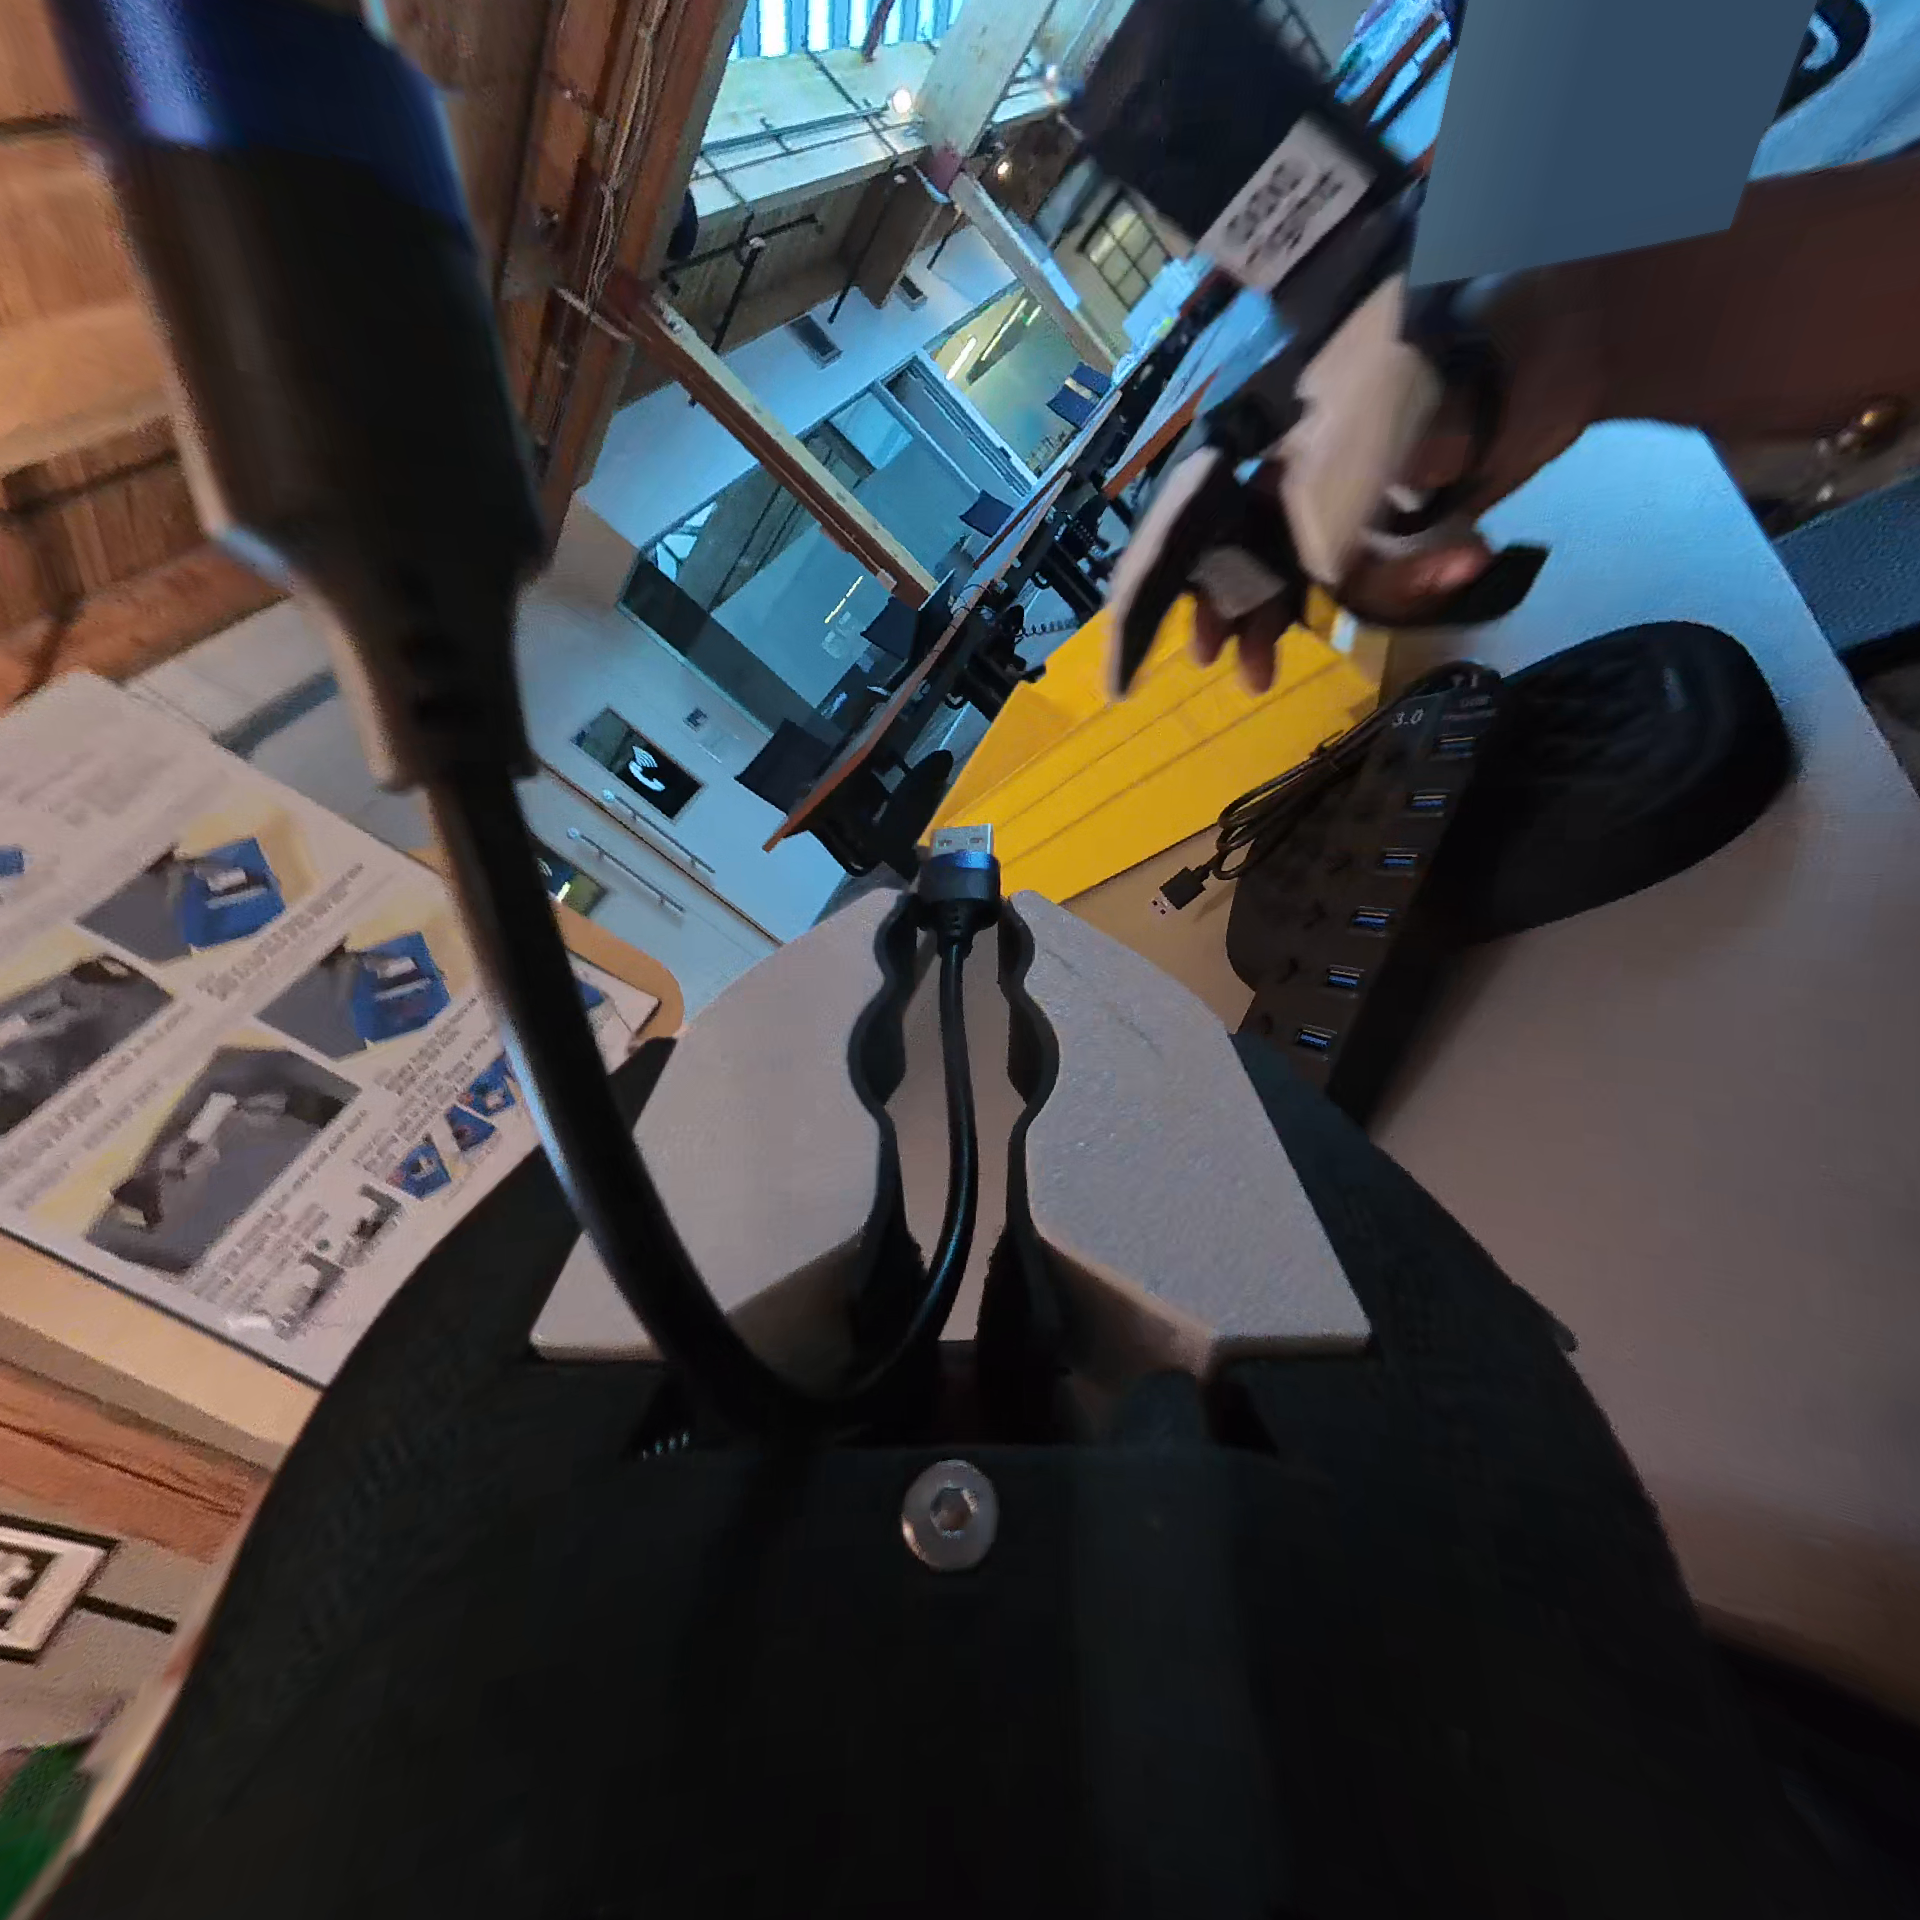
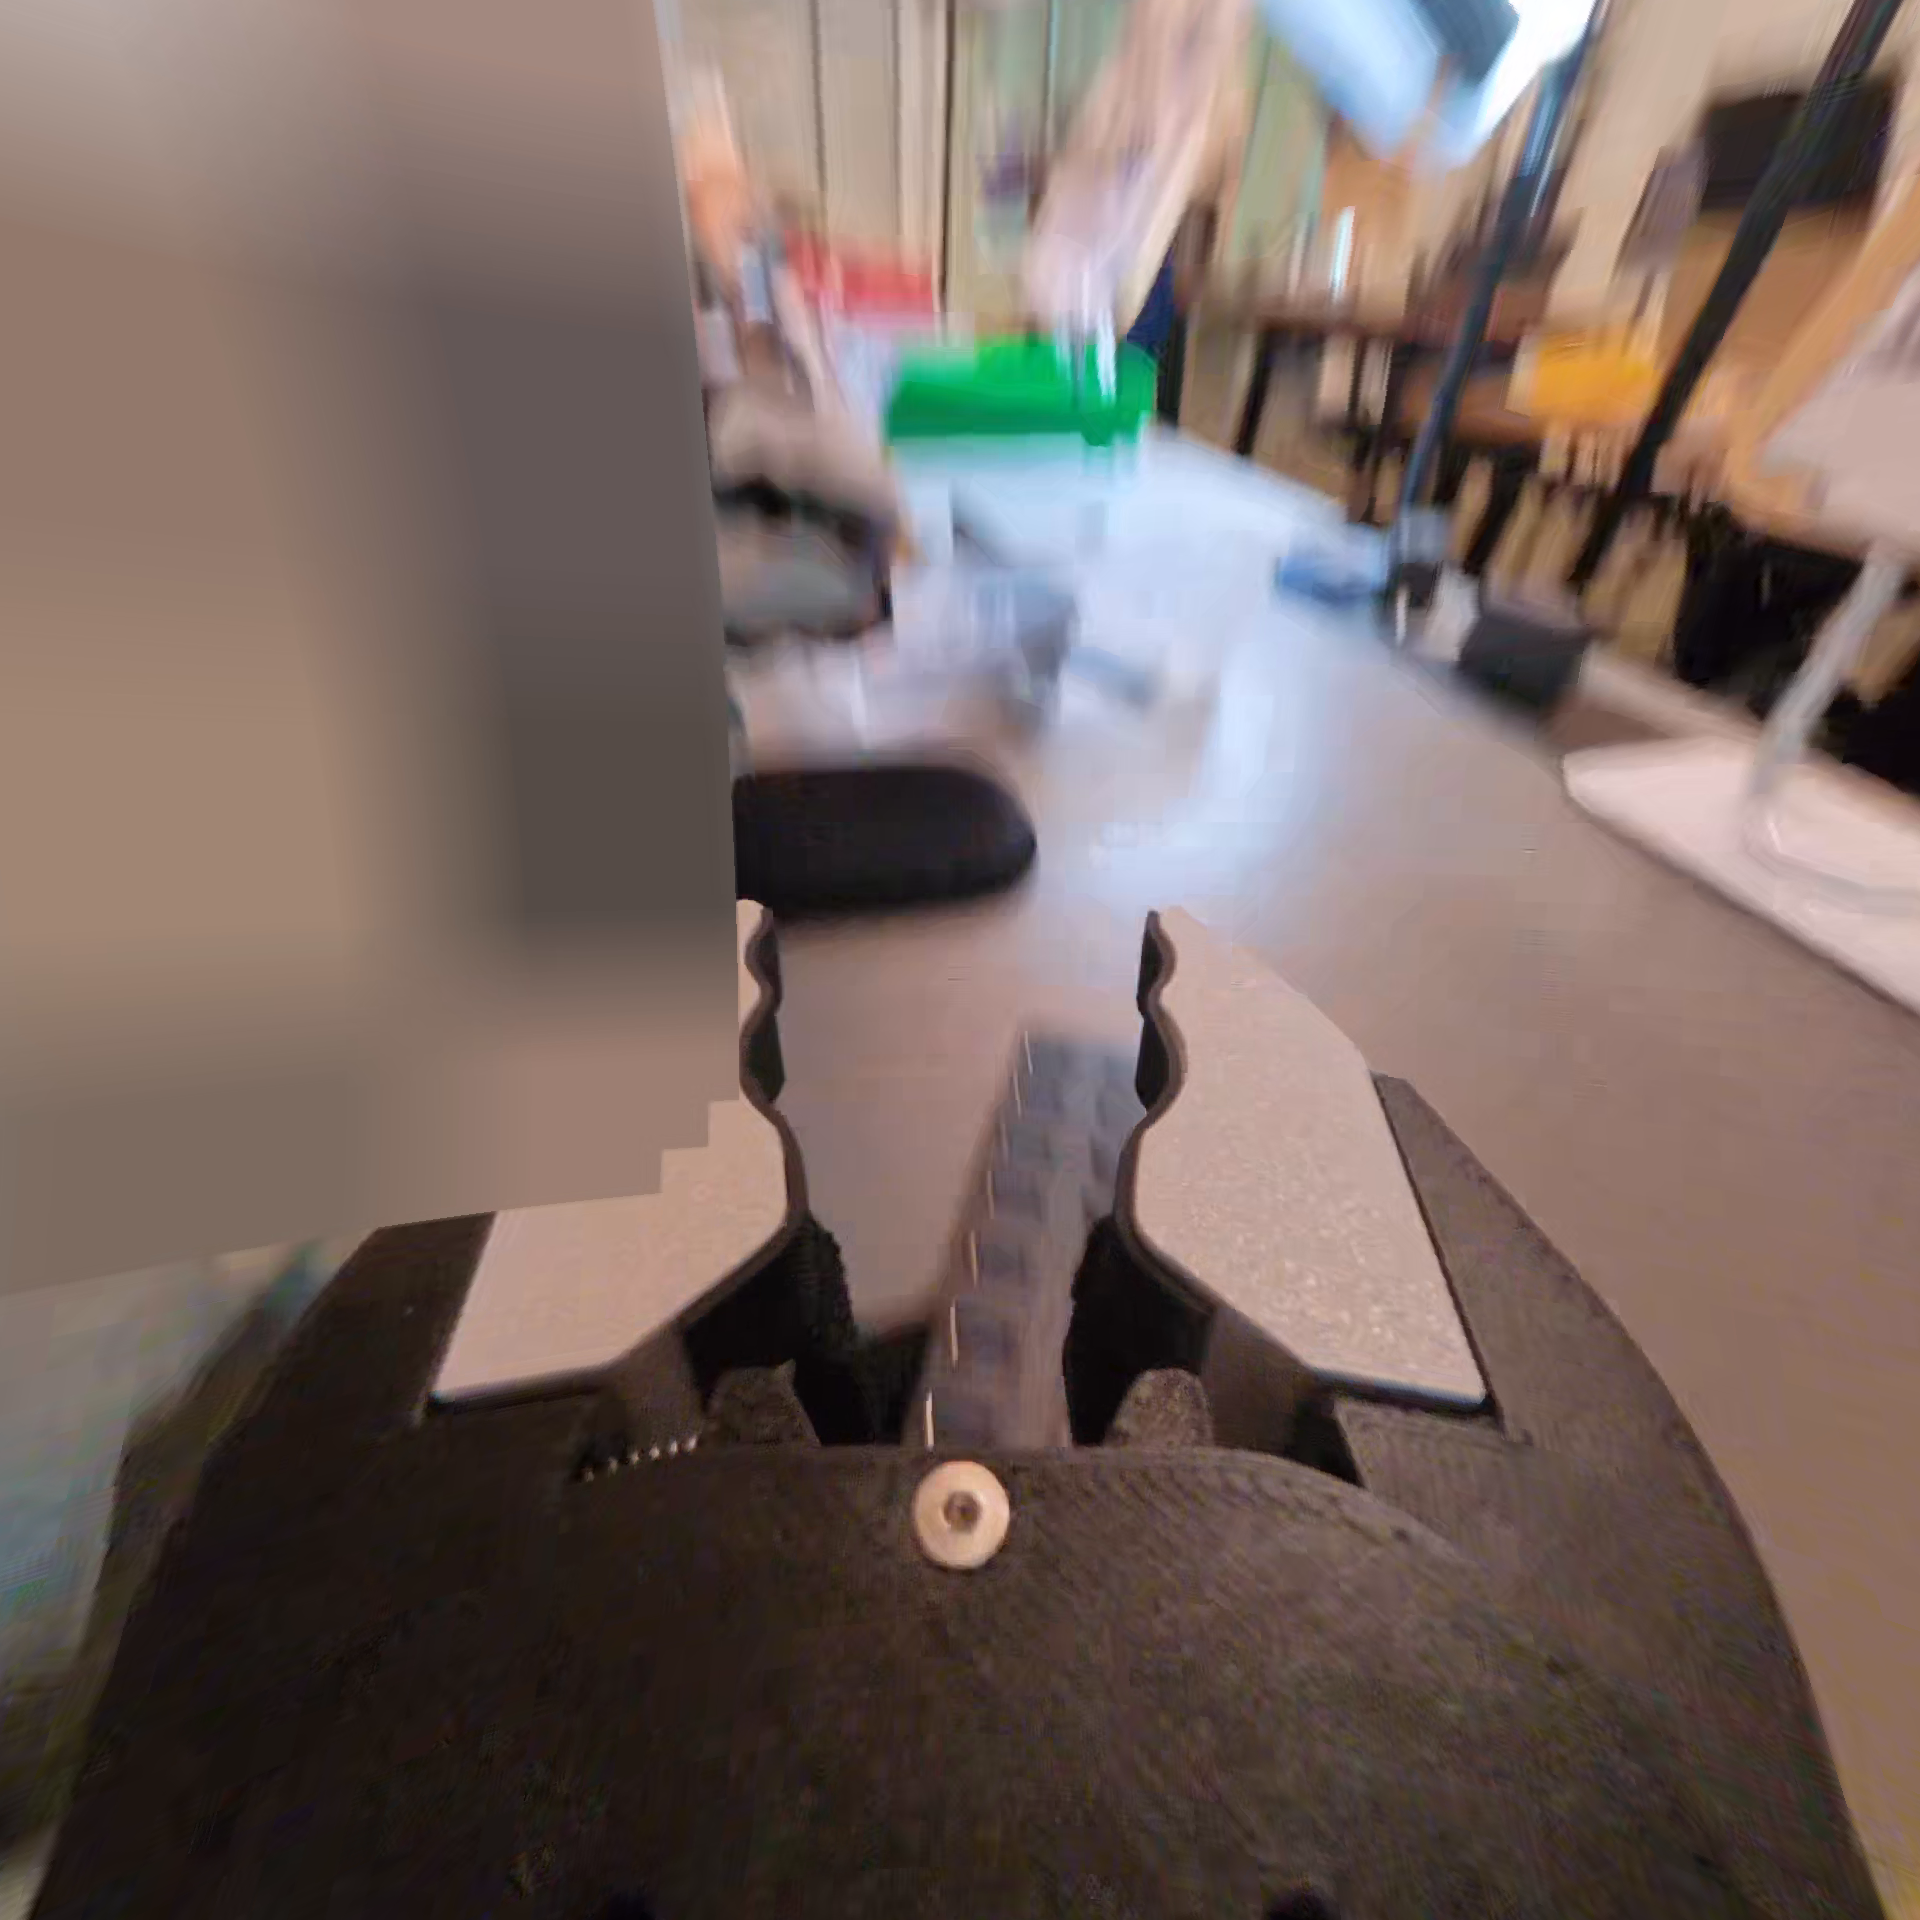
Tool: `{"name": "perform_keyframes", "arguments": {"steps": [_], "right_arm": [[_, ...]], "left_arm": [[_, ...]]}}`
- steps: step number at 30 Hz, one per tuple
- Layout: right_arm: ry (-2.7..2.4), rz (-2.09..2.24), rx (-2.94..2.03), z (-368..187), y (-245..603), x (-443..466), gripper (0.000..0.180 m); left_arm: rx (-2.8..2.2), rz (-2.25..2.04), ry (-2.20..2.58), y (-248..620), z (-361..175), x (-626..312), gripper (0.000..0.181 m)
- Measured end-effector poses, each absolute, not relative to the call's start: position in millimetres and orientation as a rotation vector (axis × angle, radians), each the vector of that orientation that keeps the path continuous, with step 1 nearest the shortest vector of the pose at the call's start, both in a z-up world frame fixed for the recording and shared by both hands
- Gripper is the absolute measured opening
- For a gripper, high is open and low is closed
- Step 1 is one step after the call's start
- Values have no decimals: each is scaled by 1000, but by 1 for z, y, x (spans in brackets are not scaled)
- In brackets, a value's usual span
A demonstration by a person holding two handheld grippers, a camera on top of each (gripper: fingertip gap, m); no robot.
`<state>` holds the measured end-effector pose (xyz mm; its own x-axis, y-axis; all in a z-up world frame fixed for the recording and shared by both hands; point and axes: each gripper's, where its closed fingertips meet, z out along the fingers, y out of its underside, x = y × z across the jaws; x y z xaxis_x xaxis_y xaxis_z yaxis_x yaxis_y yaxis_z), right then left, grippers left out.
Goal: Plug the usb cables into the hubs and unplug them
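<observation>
My left gripper (image 1: 961,914) is shut on the black USB cable's plug (image 1: 964,868), whose metal tip sticks out past the fingertips. The cable (image 1: 961,1143) runs back between the fingers and loops up close to the camera at the left. The black USB hub (image 1: 1361,914), with a row of blue ports, lies on the table to the right of the plug, apart from it. My right gripper (image 2: 956,935) is open and empty. The hub (image 2: 1029,1195) shows blurred between its fingers. In the left wrist view the right gripper (image 1: 1226,540) hangs above the hub in a person's hand.
A second black cable (image 1: 1278,800) lies coiled beside the hub. A black oval pad (image 1: 1631,769) sits behind it, also in the right wrist view (image 2: 883,831). A yellow bin (image 1: 1143,748), printed sheets (image 1: 208,987), a green-lidded box (image 2: 1018,400) and a white lamp base (image 2: 1766,831) stand around.
</observation>
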<state>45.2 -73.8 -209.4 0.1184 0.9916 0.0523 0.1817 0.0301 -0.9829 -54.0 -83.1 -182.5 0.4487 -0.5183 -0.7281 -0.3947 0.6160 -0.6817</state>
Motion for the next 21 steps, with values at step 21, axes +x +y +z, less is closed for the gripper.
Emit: {"name": "perform_keyframes", "arguments": {"steps": [21], "right_arm": [[-1658, 414, -1639, -300, -57, 93, 55]], "left_arm": [[-1372, -504, 1237, -77, -235, -9, 14]]}}
